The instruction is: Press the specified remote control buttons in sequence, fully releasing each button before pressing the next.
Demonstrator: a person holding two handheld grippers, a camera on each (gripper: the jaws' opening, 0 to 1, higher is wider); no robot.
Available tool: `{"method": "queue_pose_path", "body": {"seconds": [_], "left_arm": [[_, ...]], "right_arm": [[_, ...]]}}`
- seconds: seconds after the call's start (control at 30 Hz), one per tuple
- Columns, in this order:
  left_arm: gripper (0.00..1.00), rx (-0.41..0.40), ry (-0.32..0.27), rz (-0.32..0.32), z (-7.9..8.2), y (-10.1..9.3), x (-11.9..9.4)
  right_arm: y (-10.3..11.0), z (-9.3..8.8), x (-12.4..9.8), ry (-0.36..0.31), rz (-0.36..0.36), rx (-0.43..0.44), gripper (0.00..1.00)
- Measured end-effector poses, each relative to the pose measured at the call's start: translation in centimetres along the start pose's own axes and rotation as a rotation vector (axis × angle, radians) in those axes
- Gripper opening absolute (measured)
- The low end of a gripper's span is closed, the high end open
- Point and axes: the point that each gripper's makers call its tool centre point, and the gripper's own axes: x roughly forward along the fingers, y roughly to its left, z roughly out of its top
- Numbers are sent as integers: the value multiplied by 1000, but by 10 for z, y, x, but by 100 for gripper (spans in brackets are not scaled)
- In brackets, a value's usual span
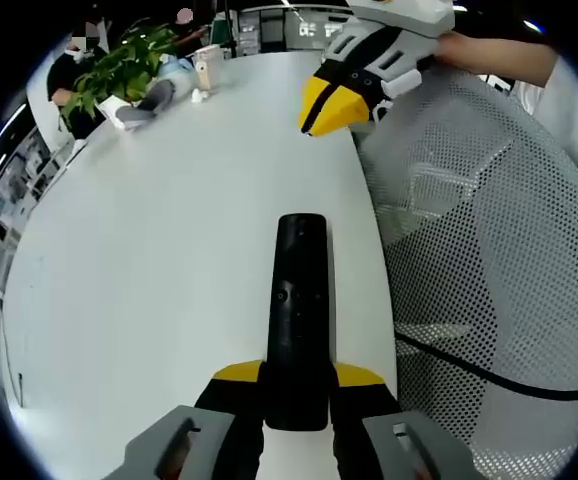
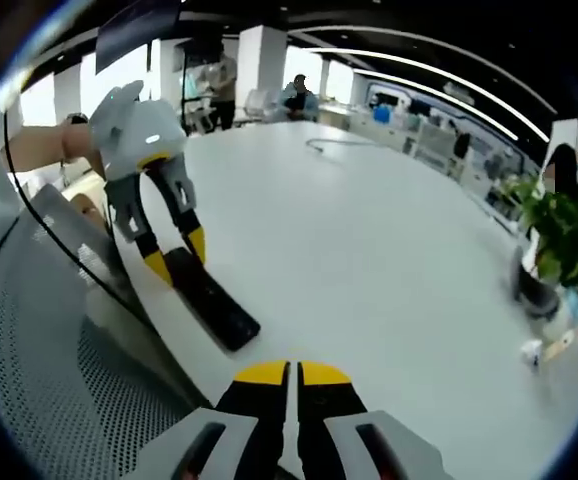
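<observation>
Risk, slipping: possibly letting the remote control pivot between the yellow tips once a press lands on its free end, being gripped only at the near end.
Risk, edge: lying close to the worktop edge beside the mesh chair, so possibly being nudged off by a sideways shove.
Risk, pressing: coming down with both tips together, so possibly catching two buttons at once or failing to lift clear between presses.
Risk, visibility: possibly covering the remote from the right gripper view when descending.
Left tool: closing partway around the remote's near end, yellow tips sitting on either side of the black body, holding it flat on the worktop.
Right tool: hanging above the worktop with tips pressed together, gripping nothing, sitting well apart from the remote.
Remote location: lying lengthwise on the white worktop near its edge, far end pointing away from the left tool.
</observation>
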Motion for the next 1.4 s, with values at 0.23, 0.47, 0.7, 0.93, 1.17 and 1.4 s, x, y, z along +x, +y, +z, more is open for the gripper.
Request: {"method": "queue_pose_path", "body": {"seconds": [0.23, 0.47, 0.7, 0.93, 1.17, 1.4], "left_arm": [[23, -17, -76, -4, -2, 1, -1], [23, -13, -132, -4, -1, 0, -1], [23, -4, -152, -3, 1, 0, -1], [23, -14, -155, -3, 2, 1, -1], [23, -1, -127, -10, 2, 1, -1], [23, -8, -137, -9, 1, 1, -1]], "right_arm": [[13, -6, 5, 60, 45, -49, 0], [28, -9, 10, 116, 140, -66, 0], [36, 0, 27, 127, 189, -101, 0], [39, -2, 35, 136, 210, -91, 0], [37, -3, 33, 133, 205, -71, 0], [46, 4, 33, 111, 217, -58, 0]]}}
